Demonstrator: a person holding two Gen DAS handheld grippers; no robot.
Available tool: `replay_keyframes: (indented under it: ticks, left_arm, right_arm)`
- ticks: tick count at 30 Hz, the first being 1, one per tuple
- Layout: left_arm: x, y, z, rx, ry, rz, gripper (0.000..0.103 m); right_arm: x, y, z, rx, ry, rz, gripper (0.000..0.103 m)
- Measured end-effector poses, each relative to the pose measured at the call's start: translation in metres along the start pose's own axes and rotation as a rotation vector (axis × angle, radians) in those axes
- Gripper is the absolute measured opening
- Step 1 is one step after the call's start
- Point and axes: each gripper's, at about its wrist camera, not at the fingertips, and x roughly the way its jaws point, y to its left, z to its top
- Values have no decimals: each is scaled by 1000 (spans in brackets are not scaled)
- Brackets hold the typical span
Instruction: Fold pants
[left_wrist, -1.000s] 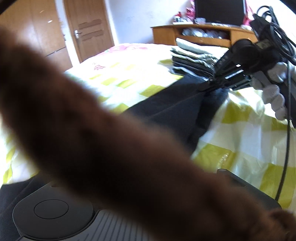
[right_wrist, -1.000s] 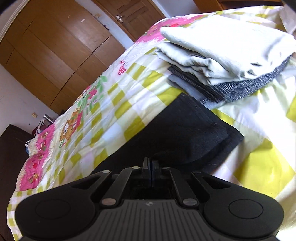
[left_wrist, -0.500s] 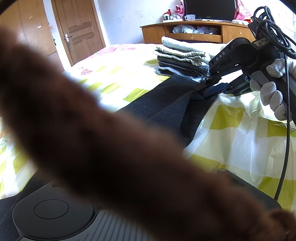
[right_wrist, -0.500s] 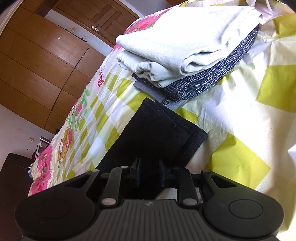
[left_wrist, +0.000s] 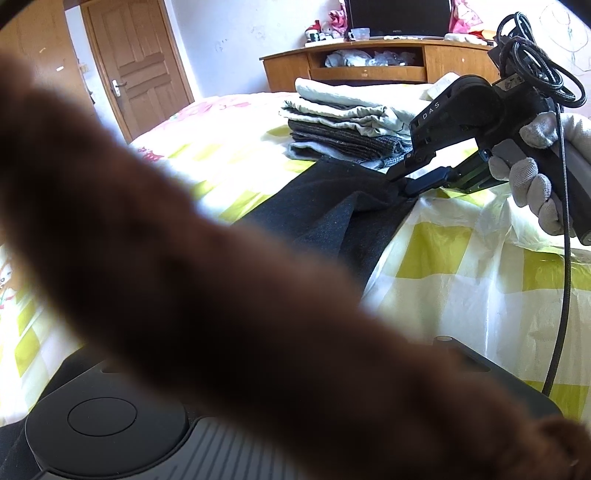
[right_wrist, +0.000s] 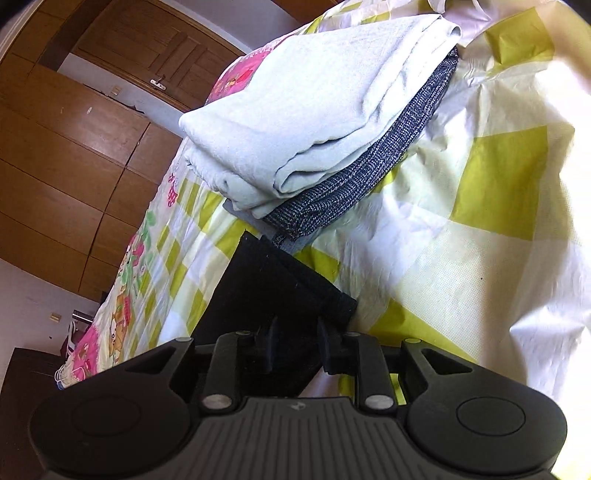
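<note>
My right claw stands wide, fingers astride the hem corner of the black pants, gripping nothing. The pants lie flat on the checked bedspread. Just beyond their hem sits a stack of folded clothes. My left claw: hidden behind a blurred brown sleeve; state indeterminable.

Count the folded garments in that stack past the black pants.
3 show: a pale one on top, a dark tweed one beneath, and a grey edge at the bottom. More may be hidden between.
</note>
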Motion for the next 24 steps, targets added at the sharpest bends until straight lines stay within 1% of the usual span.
replay_keyframes:
  ticks: [3,7,9,10,12,14,18,19,20,21,22,23,24]
  left_arm:
    - [3,0,2,2,3,2,55]
    - [4,1,4,-4,2,-3,55]
    - [6,0,6,0,3,-1,55]
    - [6,0,6,2,3,-2,55]
    - [7,-1,8,6,1,-3,55]
    - [5,-2,10,12,-6,-2,55]
    - [-5,-4,18,12,-41,-13,55]
    - [-7,-5,19,12,-47,-19,55]
    - [-7,-6,19,14,-49,-26,56]
    - [-4,-8,19,20,-41,-34,58]
    - [0,-10,17,32,-23,-38,59]
    - [8,-13,15,46,7,-42,59]
    - [14,-15,11,53,39,-52,58]
  right_arm:
    - [5,1,3,-6,-3,-10,38]
    - [13,6,5,-25,-3,-1,47]
    - [14,8,6,-43,-7,2,47]
    - [15,9,7,-52,-8,4,41]
    - [12,9,10,-65,-20,12,23]
    - [3,10,15,-64,-34,55,22]
    - [-31,18,28,-72,-97,161,21]
    - [-37,19,29,-82,-103,171,21]
    - [-38,20,29,-99,-103,163,21]
    - [-35,20,27,-126,-98,132,21]
    - [-27,17,25,-143,-79,84,21]
    - [-19,12,25,-138,-54,52,21]
    - [-9,2,24,-98,-19,28,21]
